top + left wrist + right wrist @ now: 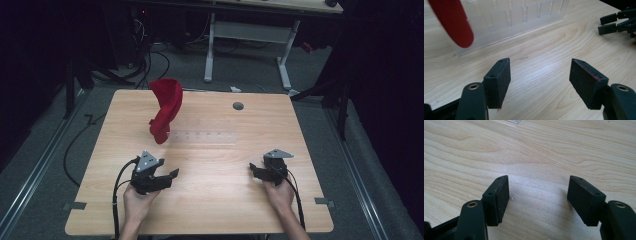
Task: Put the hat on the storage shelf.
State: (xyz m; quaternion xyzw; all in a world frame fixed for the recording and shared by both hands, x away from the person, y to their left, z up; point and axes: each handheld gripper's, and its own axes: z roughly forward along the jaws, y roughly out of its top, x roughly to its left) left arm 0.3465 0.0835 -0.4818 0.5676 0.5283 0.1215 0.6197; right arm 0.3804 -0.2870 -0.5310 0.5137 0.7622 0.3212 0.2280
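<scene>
A red curved piece (165, 112), like a bent dish, stands upright in the left end of a clear slotted rack (202, 136) at the middle of the wooden table (210, 210). In the left gripper view the red piece (451, 22) and the rack (511, 17) lie just ahead. My left gripper (171, 178) rests near the front left and points right; its jaws are open over bare wood (540, 61). My right gripper (253, 171) sits at the front right and points left, also open with nothing between its jaws (538, 178). It shows far off in the left gripper view (616, 23).
A grey round grommet (238, 106) is set in the table's far right part. Behind the table stands a white desk frame (247, 35). Cables (75, 145) run over the floor at the left. A corner of the rack (512, 121) touches the top edge of the right gripper view.
</scene>
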